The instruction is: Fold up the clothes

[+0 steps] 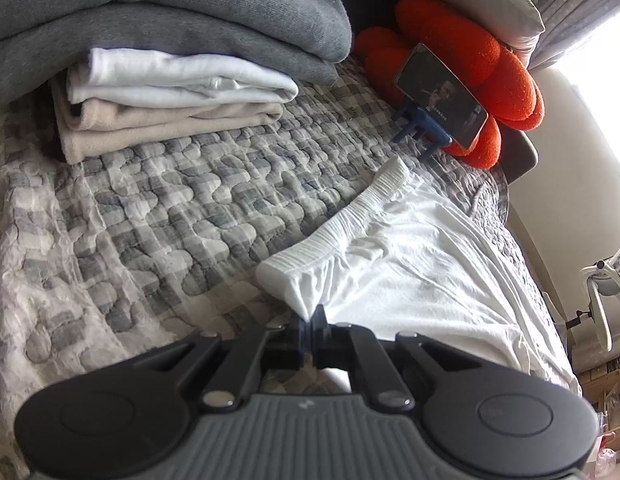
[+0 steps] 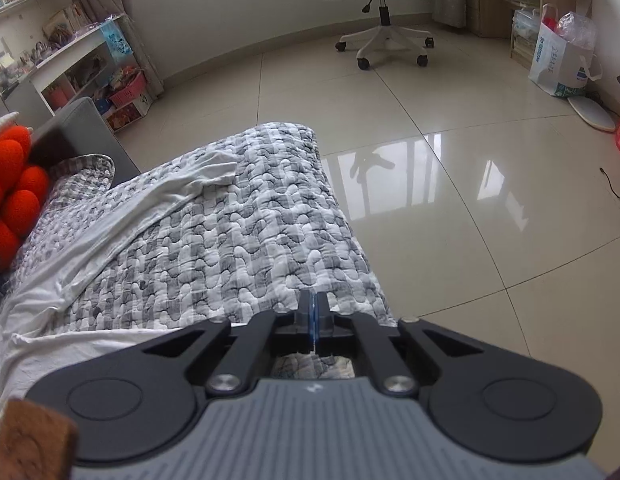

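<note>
Item: white garment, ribbed waistband, apparently trousers or long underwear. It lies spread on the bed, over a grey-and-white checked quilt. Waistband end is nearest the left hand-held gripper; the legs run away from it toward the far edge of the bed, so the long axis stretches from the waistband out to a pale cuff seen in the right wrist view.

Left hand-held gripper: jaws narrow, pinched on a corner of the waistband; a tuck of white cloth rises between the tips.

Right hand-held gripper: jaws drawn together. A thin pale line shows between the tips, but whether that is cloth I cannot tell. It hangs over the quilt near the bed's floor-side edge, with the garment's body lying to its left and the leg stretching ahead and left.

Governing relation: the left hand has the waistband corner; the right is beside the garment, not plainly on it, and is nearer the leg end. Judged, the coming fold turns along the long axis, waistband toward cuff or the reverse.

Finished stock: folded pile, grey over white over beige, well apart at the head of the bed.

Other: orange cushion; phone on a blue stand.
</note>
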`<state>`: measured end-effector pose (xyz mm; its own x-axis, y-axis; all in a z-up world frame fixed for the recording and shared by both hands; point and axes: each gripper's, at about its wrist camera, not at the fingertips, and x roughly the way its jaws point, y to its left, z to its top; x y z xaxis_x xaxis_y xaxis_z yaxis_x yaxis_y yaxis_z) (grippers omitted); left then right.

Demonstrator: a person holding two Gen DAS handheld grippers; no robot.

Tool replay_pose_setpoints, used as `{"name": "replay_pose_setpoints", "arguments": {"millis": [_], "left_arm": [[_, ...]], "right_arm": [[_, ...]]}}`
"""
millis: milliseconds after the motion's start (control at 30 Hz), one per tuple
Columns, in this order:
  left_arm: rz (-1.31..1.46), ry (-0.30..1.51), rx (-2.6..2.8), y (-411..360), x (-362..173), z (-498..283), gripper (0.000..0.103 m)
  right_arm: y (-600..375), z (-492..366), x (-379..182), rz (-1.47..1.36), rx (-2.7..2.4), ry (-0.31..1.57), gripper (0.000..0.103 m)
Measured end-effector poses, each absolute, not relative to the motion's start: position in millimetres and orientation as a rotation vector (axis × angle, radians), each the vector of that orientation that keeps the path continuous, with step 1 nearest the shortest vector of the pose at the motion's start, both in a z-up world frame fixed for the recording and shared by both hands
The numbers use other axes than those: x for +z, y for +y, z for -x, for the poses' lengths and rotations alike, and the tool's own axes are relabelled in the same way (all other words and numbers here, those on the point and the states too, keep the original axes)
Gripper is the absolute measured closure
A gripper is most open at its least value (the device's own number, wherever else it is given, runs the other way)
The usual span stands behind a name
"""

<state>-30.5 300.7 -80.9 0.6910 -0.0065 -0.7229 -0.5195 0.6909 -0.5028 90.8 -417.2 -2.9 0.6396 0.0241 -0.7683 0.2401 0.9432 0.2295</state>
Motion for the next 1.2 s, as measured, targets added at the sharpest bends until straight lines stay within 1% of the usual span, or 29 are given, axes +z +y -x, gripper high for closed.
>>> {"name": "replay_pose_setpoints", "arguments": {"millis": [233,400,567,667,733,933,1100,1200], "left_arm": [[0.740,0.761,0.315,301.8,-77.2,35.3,0.100],[0.704,0.769,0.313,299.0,-77.0,33.7,0.100],[0.703,0.735,0.309,306.0,-64.8,39.1,0.100],[0.669,0.732,0.311,305.3,-61.0,37.6,0.100],[0.664,0.742,0.315,306.2,-63.6,37.0,0.100],[0.646,0.770,0.333,304.4,-73.2,38.4,0.100],[0.607,0.748,0.338,299.7,-65.9,40.8,0.100],[0.590,0.766,0.347,298.6,-71.5,37.2,0.100]], "right_arm": [[-409.0,-66.4,14.2,-0.274,-0.067,0.818,0.101],[-406.2,-61.4,-4.7,-0.199,-0.085,0.899,0.101],[-403.3,-49.1,9.3,-0.175,-0.056,0.849,0.101],[-400.7,-49.5,2.1,-0.131,-0.051,0.878,0.101],[-400.7,-51.2,-7.7,-0.116,-0.053,0.913,0.101],[-393.7,-52.2,-14.3,-0.071,-0.010,0.952,0.101],[-391.2,-47.1,-11.3,-0.060,0.021,0.936,0.101],[-387.9,-47.6,-17.0,-0.034,0.038,0.956,0.101]]}}
